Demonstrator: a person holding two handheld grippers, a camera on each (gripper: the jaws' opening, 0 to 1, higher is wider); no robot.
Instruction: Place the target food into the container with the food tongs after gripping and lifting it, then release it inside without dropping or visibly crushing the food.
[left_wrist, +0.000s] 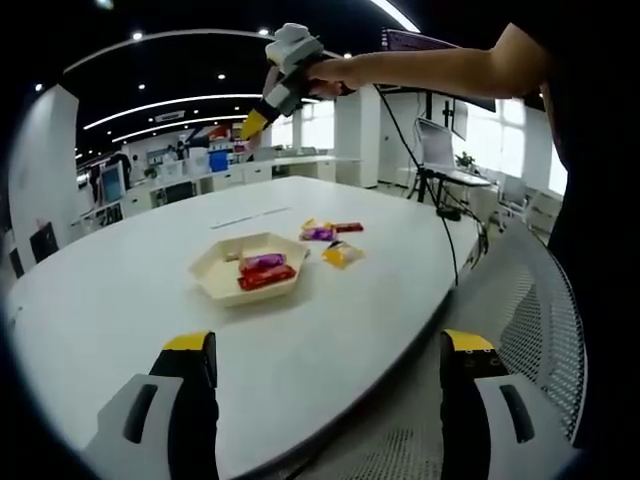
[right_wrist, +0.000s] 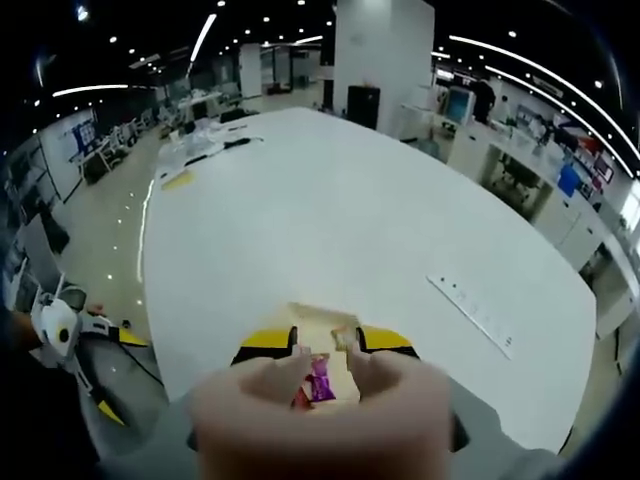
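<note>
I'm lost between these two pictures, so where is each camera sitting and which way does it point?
Left gripper view: low at the table's near edge, looking across at the tray, the raised right gripper and the person's arm.
Right gripper view: high up, looking down between its jaws at the tray; a blurred hand shows.
Shared: table, tray, snacks.

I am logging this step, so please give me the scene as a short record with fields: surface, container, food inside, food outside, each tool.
surface: white table
container: beige hexagonal tray
food inside: red packet and a magenta packet
food outside: purple packet, red packet and yellow packet, on the table beside the tray
left tool: open, holds nothing, low near the table edge
right tool: held high above the table by a hand; open or shut cannot be told
</note>
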